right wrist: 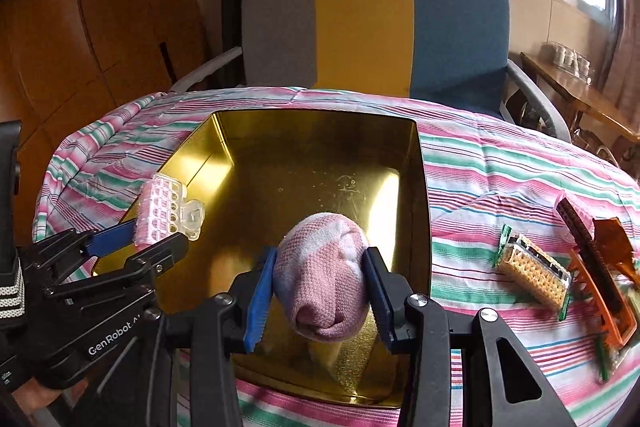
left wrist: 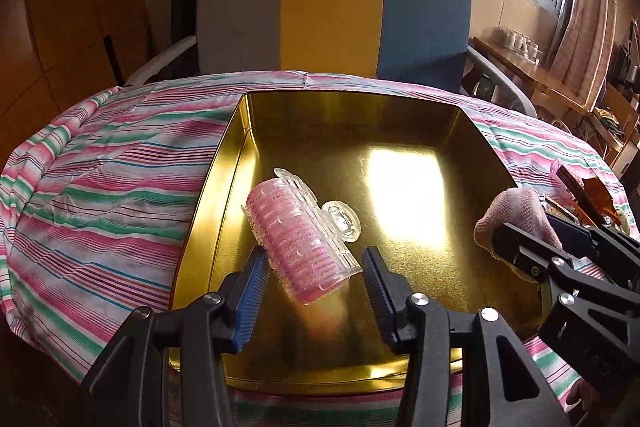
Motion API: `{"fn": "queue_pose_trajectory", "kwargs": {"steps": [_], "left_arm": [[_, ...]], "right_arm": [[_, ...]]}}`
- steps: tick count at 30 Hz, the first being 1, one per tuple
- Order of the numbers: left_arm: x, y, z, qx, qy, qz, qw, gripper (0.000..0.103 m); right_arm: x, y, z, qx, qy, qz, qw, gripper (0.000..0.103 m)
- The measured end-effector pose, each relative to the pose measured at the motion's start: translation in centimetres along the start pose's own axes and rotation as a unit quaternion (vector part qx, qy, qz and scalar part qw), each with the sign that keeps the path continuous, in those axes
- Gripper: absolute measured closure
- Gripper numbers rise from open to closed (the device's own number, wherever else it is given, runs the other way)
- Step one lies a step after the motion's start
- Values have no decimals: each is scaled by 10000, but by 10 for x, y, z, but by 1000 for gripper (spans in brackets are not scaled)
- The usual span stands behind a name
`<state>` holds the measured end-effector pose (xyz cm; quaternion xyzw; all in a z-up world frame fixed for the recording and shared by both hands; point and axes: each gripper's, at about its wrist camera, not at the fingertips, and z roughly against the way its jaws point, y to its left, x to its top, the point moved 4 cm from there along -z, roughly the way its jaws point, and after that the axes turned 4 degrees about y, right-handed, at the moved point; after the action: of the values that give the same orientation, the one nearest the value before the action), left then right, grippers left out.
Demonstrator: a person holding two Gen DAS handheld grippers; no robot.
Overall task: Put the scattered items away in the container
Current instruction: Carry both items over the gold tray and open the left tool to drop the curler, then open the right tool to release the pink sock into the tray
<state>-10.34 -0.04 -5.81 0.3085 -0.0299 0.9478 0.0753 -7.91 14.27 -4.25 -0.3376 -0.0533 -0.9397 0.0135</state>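
Observation:
A gold metal tin sits open on the striped tablecloth. My left gripper is open over the tin's near left part; a pink hair roller with a clear clip lies between its fingers, touching the left pad only. It also shows in the right wrist view. My right gripper is shut on a rolled pink and white sock and holds it above the tin. The sock also shows in the left wrist view.
On the cloth right of the tin lie a cracker pack, a dark comb and an orange clip. A grey, yellow and blue chair stands behind the table. A wooden side table is at the right.

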Motion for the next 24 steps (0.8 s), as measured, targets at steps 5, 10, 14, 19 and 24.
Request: {"fn": "queue_pose_trajectory", "kwargs": {"steps": [5,10,14,19,24], "left_arm": [[3,2,-9,112,90,-9,9999,54],[3,6,-13,190,140,67,9997,54],[0,9,-13,214,164,112,9996,54],[-4,14,-9,159,171,286,9993,49],[-7,20,1,161,77,429,9989,48]], "right_arm": [[5,-2,-10,-34,79,-61,9999,57],[3,0,-15,37,139,-89,9999,56],[1,1,-15,56,151,-91,9998,56],[2,1,-9,223,54,-175,9996,49],[4,1,2,274,-73,-222,9994,47]]}}
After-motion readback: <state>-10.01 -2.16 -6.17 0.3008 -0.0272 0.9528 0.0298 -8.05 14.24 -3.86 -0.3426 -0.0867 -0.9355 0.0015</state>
